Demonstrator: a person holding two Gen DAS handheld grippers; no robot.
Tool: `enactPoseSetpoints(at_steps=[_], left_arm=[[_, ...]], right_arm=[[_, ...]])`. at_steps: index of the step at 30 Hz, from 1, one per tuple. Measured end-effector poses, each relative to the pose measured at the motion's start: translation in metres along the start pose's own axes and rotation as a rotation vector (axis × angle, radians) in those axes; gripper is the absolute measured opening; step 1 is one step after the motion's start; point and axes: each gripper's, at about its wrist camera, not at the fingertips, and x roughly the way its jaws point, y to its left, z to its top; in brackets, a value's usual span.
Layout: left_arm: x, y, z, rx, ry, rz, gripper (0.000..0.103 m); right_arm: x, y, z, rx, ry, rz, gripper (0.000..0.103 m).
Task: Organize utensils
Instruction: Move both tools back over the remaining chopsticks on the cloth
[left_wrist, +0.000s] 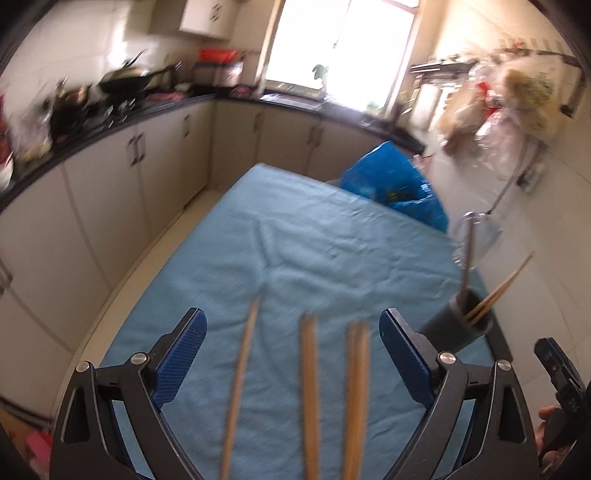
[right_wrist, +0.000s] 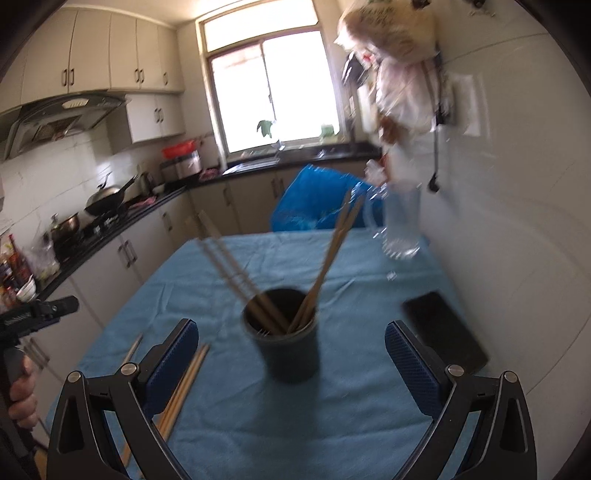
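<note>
Several wooden chopsticks (left_wrist: 310, 387) lie lengthwise on the blue tablecloth (left_wrist: 295, 240), between the fingers of my left gripper (left_wrist: 291, 317), which is open and touches none of them. To its right stands a dark cup (left_wrist: 458, 325) holding chopsticks and a metal utensil (left_wrist: 469, 254). In the right wrist view the same cup (right_wrist: 291, 362) stands just ahead, between the wide-apart fingers of my right gripper (right_wrist: 291, 326), which is open; its pads are clear of the cup. Several chopsticks (right_wrist: 332, 251) lean out of the cup. More chopsticks (right_wrist: 184, 380) lie on the cloth at the left.
A black phone (right_wrist: 443, 332) lies right of the cup, near the white wall. A glass jug (right_wrist: 400, 221) and a blue plastic bag (right_wrist: 314, 199) are at the table's far end. A kitchen counter (right_wrist: 110, 229) with pans runs along the left.
</note>
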Motion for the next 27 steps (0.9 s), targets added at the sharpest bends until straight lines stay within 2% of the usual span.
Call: enactPoseSetpoints(at_steps=[6,11,15,17,21,22,23,24,25,26,27], left_arm=[[0.014,0.048,-0.022,-0.068,0.08,0.05,0.094],[0.033,0.066,-0.029,-0.108,0.167,0.039,0.094],[0.05,0.068,-0.028,-0.102,0.215,0.028,0.094],[0.059,0.067,-0.026,-0.085,0.236,0.021,0.094],[0.075,0.061,-0.018,-0.037,0.262,0.006,0.089],[0.079,0.059,-0.016,-0.027,0.264,0.003,0.089],[0.082,0.058,-0.014,-0.021,0.269,0.002,0.084],[0.086,0.057,-0.012,-0.012,0.278,-0.005,0.078],[0.09,0.055,-0.01,-0.005,0.286,-0.011,0.077],[0.094,0.054,-0.009,-0.001,0.294,-0.011,0.076],[0.098,0.054,-0.008,0.001,0.302,-0.007,0.07]], right_arm=[[0.015,0.031,-0.015,-0.045,0.08,0.055,0.103],[0.032,0.058,-0.026,-0.066,0.168,0.119,0.103],[0.052,0.076,-0.028,-0.068,0.246,0.147,0.102],[0.064,0.084,-0.028,-0.063,0.29,0.163,0.097],[0.092,0.096,-0.027,-0.033,0.378,0.174,0.073],[0.097,0.097,-0.027,-0.024,0.394,0.175,0.07],[0.104,0.1,-0.026,-0.016,0.41,0.179,0.069],[0.111,0.103,-0.025,-0.011,0.424,0.176,0.062],[0.116,0.106,-0.024,-0.011,0.433,0.171,0.053],[0.122,0.109,-0.023,-0.014,0.445,0.167,0.049],[0.128,0.113,-0.023,-0.017,0.459,0.165,0.042]])
